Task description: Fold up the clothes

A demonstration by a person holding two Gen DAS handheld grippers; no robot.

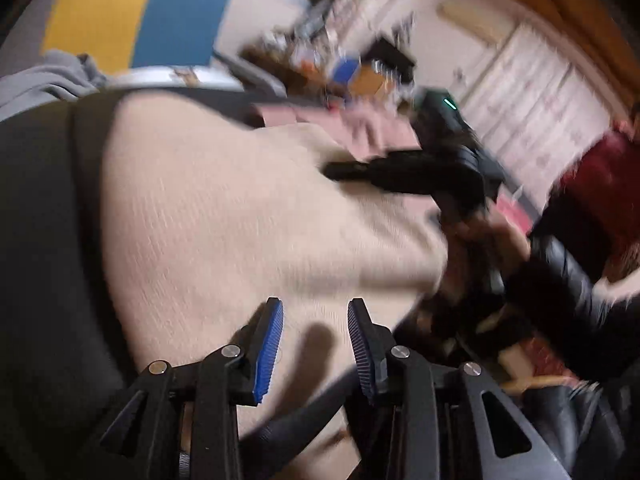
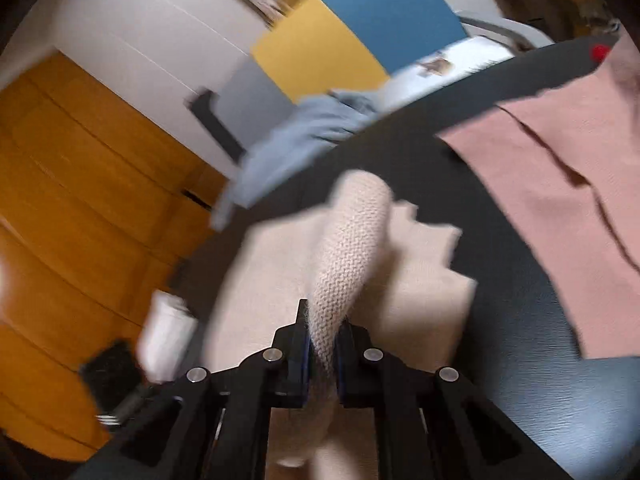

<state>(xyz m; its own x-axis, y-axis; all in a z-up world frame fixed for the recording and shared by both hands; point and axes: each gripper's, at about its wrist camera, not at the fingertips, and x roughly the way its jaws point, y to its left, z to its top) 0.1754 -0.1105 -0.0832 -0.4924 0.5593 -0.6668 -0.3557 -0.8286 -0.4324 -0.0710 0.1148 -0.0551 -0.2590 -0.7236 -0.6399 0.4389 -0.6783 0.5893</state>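
A: Which step is shown?

B: Gathering, I judge. The right claw (image 2: 322, 344) is pinching a ridge of the cream knit sweater (image 2: 352, 240), which lies on the dark table (image 2: 520, 280) directly ahead of it. The left claw (image 1: 316, 340) hangs spread over the same sweater, nothing between its pads.

A: Next move?

B: Probably the left claw must pinch cloth too.

A: Count?

B: Three garments: one cream, one pink (image 2: 560, 180) right of the claw, one grey (image 2: 296, 140) beyond.

There are no words, numbers or signs to read in these two pictures; they are blurry, and nothing shows any letters
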